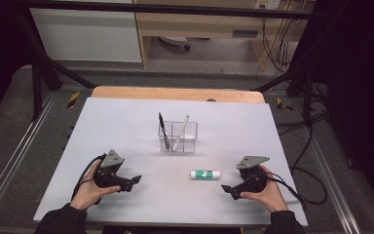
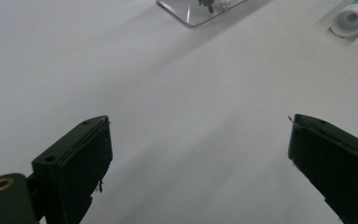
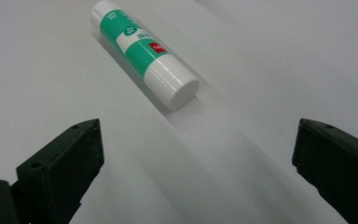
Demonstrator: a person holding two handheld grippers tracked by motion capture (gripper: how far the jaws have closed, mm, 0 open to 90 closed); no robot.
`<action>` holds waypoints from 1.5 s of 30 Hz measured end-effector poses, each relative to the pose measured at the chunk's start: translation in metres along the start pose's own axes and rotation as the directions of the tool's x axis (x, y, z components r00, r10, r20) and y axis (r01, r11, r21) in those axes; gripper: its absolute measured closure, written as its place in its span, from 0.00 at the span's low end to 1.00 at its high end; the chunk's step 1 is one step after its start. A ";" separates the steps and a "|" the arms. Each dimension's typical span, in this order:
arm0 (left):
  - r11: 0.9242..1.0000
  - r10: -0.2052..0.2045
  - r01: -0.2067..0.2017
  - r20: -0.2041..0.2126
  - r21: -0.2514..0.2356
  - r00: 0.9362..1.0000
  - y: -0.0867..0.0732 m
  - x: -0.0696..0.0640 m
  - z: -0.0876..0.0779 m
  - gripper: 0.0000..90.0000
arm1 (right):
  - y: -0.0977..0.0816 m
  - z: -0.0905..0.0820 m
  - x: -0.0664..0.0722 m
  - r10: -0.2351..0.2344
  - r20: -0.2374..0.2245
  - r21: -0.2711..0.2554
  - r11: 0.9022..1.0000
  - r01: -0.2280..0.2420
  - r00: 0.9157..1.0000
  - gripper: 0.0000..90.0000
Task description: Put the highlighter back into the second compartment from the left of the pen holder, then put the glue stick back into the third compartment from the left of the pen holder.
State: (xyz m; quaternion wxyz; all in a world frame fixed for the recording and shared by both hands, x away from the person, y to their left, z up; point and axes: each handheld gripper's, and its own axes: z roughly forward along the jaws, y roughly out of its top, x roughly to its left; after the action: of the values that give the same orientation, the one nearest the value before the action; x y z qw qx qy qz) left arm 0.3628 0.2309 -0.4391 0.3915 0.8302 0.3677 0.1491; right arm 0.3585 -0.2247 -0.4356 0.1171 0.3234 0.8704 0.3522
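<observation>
Green-and-white glue stick (image 1: 206,174) lies on its side on the pale table (image 1: 126,126), between two resting grippers.
Its white cap end faces the right gripper (image 1: 228,189), which sits near it at the near right with jaws wide apart and nothing between them. At the near left, the left gripper (image 1: 135,180) also gapes, well apart from the stick. Farther back stands a clear plastic holder (image 1: 177,137) with a black pen (image 1: 162,126) and a white pen (image 1: 181,130) leaning in it.

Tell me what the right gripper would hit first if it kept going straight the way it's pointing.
Most likely the glue stick. It lies on the table just ahead of the right gripper, whose jaws stand open, its white end facing them. The stick sits a little left of centre, so the contact might be off-centre.
</observation>
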 end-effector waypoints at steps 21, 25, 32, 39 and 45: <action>1.000 -0.008 0.008 -0.001 -0.002 1.000 -0.005 0.005 -0.002 0.07 | 0.030 0.012 0.005 -0.145 -0.069 0.052 0.988 0.148 0.987 0.09; 1.000 -0.007 0.007 0.000 -0.003 1.000 -0.005 0.005 -0.002 0.07 | 0.032 0.015 0.005 -0.170 -0.087 0.048 0.983 0.175 0.982 0.12; 1.000 -0.008 0.008 0.001 -0.003 1.000 -0.005 0.005 -0.002 0.07 | 0.039 0.022 0.003 -0.205 -0.126 0.049 0.976 0.213 0.971 0.18; 1.000 -0.006 0.006 -0.003 0.001 1.000 -0.005 0.004 -0.002 0.07 | 0.046 0.030 0.004 -0.286 -0.165 0.056 0.953 0.298 0.944 0.27; 1.000 0.000 0.000 -0.002 0.004 1.000 -0.004 0.004 -0.001 0.07 | 0.048 0.035 0.004 -0.326 -0.209 0.096 0.931 0.351 0.922 0.38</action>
State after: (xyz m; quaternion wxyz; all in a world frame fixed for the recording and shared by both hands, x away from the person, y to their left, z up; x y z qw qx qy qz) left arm 0.3629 0.2359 -0.4422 0.3894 0.8309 0.3683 0.1491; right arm 0.3940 -0.1775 -0.4273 0.0712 0.1399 0.9417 0.2977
